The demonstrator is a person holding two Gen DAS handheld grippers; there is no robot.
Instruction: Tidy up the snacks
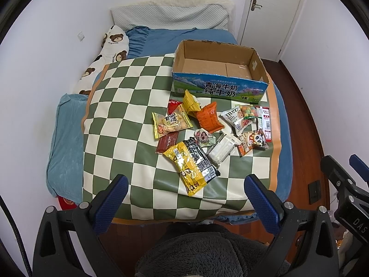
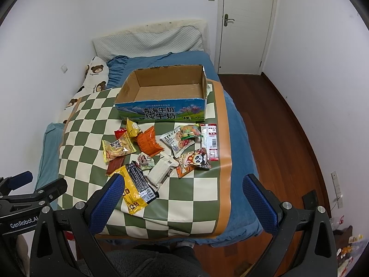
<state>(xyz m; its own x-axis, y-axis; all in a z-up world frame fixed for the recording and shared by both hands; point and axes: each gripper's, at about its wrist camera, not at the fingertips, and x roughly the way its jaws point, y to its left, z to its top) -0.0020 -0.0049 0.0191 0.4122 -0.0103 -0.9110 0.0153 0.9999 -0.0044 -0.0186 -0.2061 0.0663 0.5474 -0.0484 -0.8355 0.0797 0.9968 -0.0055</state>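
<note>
**Left wrist view: snacks scattered ahead of two spread claws**

Both grippers hang above the near edge of the bed, fingers wide apart, gripping nothing. The left gripper [image 1: 185, 191] looks onto a large yellow-and-black crinkly snack bag [image 1: 192, 165], just ahead of its fingertips. The right gripper [image 2: 182, 190] has that bag [image 2: 136, 189] beside its left finger. Other small packets lie beyond, on the green-and-cream checkered mat [image 1: 120, 115]. Behind them stands the open cardboard milk box with blue printed sides [image 2: 161, 113], with nothing visible inside.
</note>
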